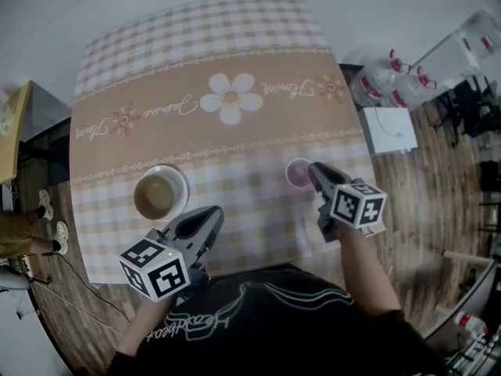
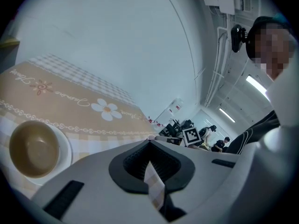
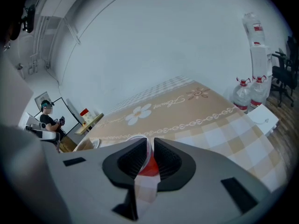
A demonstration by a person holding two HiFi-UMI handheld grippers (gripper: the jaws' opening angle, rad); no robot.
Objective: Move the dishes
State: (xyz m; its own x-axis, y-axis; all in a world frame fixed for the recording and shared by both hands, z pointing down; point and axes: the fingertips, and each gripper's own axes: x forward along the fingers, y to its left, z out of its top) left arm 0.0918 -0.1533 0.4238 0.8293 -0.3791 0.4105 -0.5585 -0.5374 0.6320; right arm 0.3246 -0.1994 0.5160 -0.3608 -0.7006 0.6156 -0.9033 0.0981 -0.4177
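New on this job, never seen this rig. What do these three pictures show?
A person holds a two-jaw gripper in each hand. One picture comes from a camera on their head, looking down; the other two from cameras on the grippers, looking along the jaws. On the checked tablecloth stand a brown bowl on a white saucer and a small red cup. The right gripper pinches the cup's wall. The left gripper is shut and empty, near the bowl.

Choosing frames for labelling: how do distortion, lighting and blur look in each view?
Head view: fisheye bows the tablecloth; corners darken; shadows soft. Left gripper view: the bowl is sharp; a dark vignette rings the frame. Right gripper view: the wall curves strongly; the cup between the fingers looks soft.
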